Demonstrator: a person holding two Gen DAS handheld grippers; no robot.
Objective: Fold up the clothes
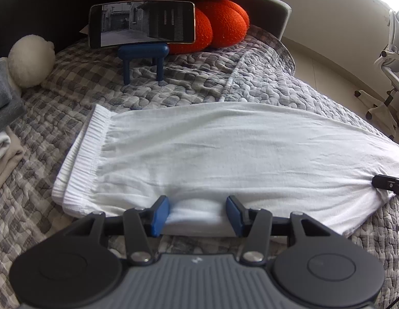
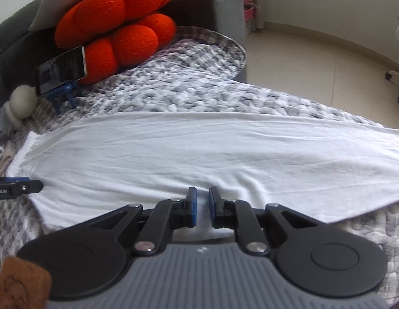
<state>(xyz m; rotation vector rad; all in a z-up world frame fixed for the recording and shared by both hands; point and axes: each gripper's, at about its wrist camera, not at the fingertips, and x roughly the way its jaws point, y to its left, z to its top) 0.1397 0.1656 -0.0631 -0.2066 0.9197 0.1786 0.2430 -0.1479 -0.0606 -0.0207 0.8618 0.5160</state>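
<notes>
A white garment (image 1: 225, 144) with a ribbed elastic waistband (image 1: 81, 154) lies flat across the quilted bed, waistband to the left. My left gripper (image 1: 197, 200) is open at the garment's near edge, and a bulge of white fabric sits between its blue pads (image 1: 161, 215). My right gripper (image 2: 202, 193) is further right along the same near edge of the garment (image 2: 199, 149), its pads almost together on a pinch of cloth. In the left wrist view the right gripper's tip (image 1: 387, 184) has wrinkles converging on it. The left gripper's tip (image 2: 22, 185) shows at the left of the right wrist view.
A grey checked quilt (image 1: 173, 87) covers the bed. A phone on a blue stand (image 1: 141, 20) leans on an orange cushion (image 1: 225, 23) at the back. A white plush (image 1: 29, 60) and folded clothes (image 1: 3, 149) lie at the left. An office chair (image 1: 390, 59) stands on the floor at right.
</notes>
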